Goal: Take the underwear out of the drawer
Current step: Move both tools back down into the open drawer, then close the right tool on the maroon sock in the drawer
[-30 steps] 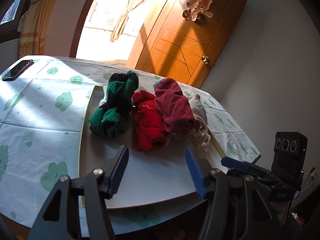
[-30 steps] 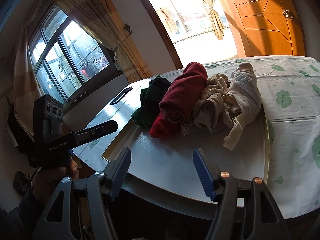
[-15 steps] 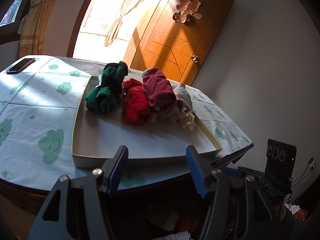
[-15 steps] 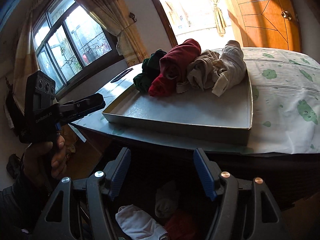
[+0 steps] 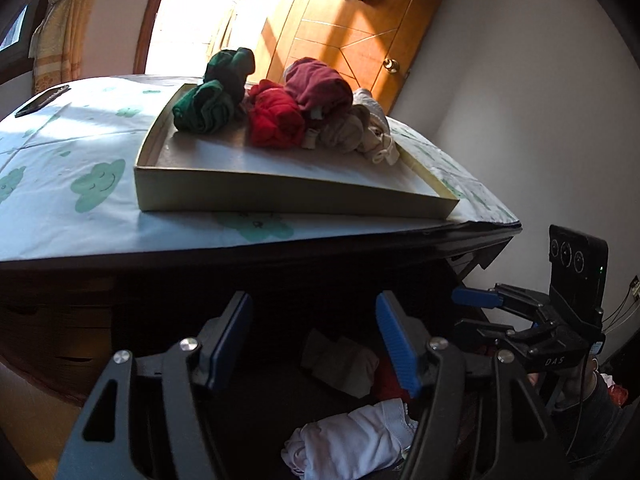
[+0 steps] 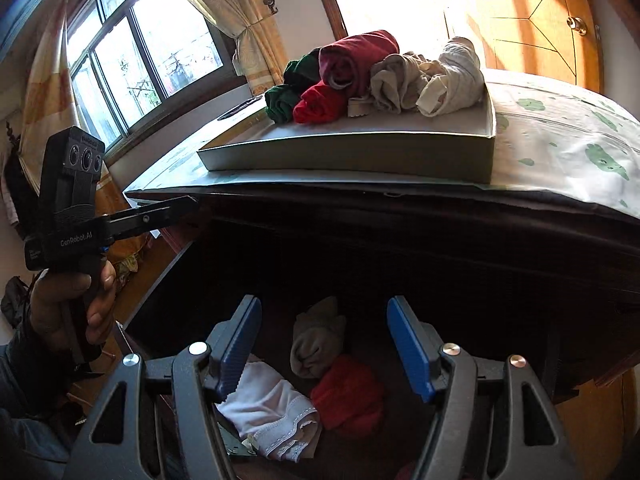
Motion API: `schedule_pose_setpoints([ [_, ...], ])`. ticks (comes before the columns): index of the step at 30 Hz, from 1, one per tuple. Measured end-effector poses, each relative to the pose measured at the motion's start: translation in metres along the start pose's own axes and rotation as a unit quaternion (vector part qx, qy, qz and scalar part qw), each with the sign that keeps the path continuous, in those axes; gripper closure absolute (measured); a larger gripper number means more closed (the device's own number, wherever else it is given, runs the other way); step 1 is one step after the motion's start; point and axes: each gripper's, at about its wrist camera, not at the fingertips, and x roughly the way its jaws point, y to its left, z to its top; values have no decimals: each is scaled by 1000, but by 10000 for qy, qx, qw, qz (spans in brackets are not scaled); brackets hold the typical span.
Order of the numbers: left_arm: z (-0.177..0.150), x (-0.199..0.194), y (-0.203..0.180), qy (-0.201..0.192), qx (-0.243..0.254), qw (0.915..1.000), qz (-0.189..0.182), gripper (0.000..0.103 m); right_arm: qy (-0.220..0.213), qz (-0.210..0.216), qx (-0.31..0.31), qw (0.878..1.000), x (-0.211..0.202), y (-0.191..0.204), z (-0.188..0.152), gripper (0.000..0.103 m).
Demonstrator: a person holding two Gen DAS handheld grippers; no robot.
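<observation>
Both my fingers spread wide, holding nothing. Beige underwear lies low centre in the dark drawer, between my right gripper fingers. Descend straight, pinch the bunched top, avoiding the red piece.

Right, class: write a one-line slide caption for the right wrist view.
Open right gripper above beige, red and white underwear in the drawer.

Tabletop edge overhangs the open drawer; room beneath stays free.

White cloth with green clouds; blue-padded tool.
</observation>
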Motion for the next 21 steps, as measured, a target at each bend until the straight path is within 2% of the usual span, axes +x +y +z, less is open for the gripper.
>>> schedule_pose_setpoints([
  [6, -13, 12, -6, 425, 264, 9987, 15, 37, 258, -214, -54, 9994, -4, -13, -9, 35],
  [12, -26, 32, -13, 1062, 579, 9927, 34, 35, 802, -472, -332, 9951, -6, -27, -19, 35],
  [16, -32, 48, -16, 1605, 696, 9845, -86, 35, 1452, -620, -793, 9843, -2, -28, -24, 35],
  [21, -35, 61, -21, 2071, 824, 9747, -151, 35, 2314, -504, -1255, 9634, 3, -29, -23, 35],
])
